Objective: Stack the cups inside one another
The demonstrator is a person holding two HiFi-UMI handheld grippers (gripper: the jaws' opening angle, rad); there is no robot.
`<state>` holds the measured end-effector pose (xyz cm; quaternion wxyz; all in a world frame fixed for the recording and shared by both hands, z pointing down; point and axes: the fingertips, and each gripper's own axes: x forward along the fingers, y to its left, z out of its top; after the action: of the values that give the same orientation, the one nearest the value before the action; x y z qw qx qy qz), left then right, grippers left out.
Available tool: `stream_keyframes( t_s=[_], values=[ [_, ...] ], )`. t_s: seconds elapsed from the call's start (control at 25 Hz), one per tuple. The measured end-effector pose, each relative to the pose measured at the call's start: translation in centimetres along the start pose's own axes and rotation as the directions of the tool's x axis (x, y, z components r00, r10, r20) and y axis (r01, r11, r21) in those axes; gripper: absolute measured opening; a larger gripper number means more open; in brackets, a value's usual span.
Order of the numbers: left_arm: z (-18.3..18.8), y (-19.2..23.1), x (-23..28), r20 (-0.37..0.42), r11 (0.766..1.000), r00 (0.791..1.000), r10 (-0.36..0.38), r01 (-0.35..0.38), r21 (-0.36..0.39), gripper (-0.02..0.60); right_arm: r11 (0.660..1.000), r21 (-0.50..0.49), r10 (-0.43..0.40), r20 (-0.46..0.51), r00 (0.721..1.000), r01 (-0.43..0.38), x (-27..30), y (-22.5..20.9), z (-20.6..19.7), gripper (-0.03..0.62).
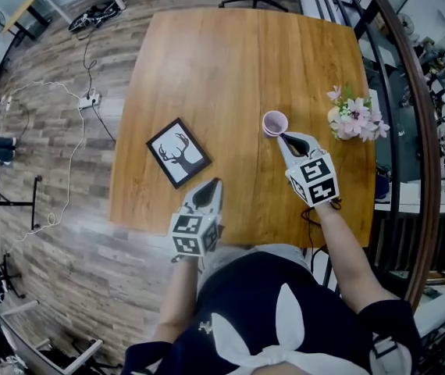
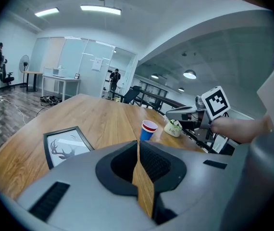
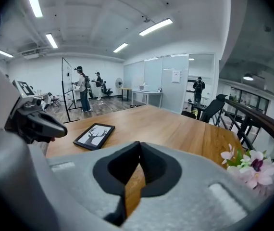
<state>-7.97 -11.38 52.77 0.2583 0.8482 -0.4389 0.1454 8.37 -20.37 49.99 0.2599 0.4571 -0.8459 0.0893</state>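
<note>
A blue cup with a red cup nested inside it stands upright on the wooden table, toward its right side; from above its round rim shows. My right gripper hovers just in front of that cup stack, shut with nothing between its jaws; the cups are out of its own view. My left gripper rests over the table's near edge, also shut and empty, well left of the cups.
A black-framed deer picture lies flat on the table's left part. A small white pot of pink flowers stands right of the cups by the table edge. A dark railing runs behind the right side. People stand far off in the room.
</note>
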Motion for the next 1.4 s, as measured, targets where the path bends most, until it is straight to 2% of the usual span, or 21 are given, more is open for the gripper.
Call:
stream_keyframes(
  t_s=[0.44,0.72,0.96,1.4],
  values=[
    [0.2,-0.9,-0.5,0.022,1.000,1.000,-0.013,0.012,0.002,0.029,0.990,0.038,0.138,-0.029,0.990,-0.137,-3.0,7.0,-2.9,-0.003],
    [-0.3,-2.0,-0.6,0.002,1.000,1.000,-0.030,0.030,0.007,0.029,0.967,0.073,0.246,-0.036,0.969,-0.243,-4.4,10.8,-4.4,-0.003],
    [-0.4,-3.8,-0.4,0.006,0.997,0.997,-0.072,0.072,0.018,0.029,0.965,0.059,0.258,-0.044,0.965,-0.255,-5.2,11.9,-4.9,-0.003],
    [-1.1,-4.9,-0.6,0.014,0.995,0.995,-0.099,0.099,0.020,0.029,0.966,0.048,0.258,-0.046,0.965,-0.256,-5.7,12.7,-5.0,-0.003]
  ],
)
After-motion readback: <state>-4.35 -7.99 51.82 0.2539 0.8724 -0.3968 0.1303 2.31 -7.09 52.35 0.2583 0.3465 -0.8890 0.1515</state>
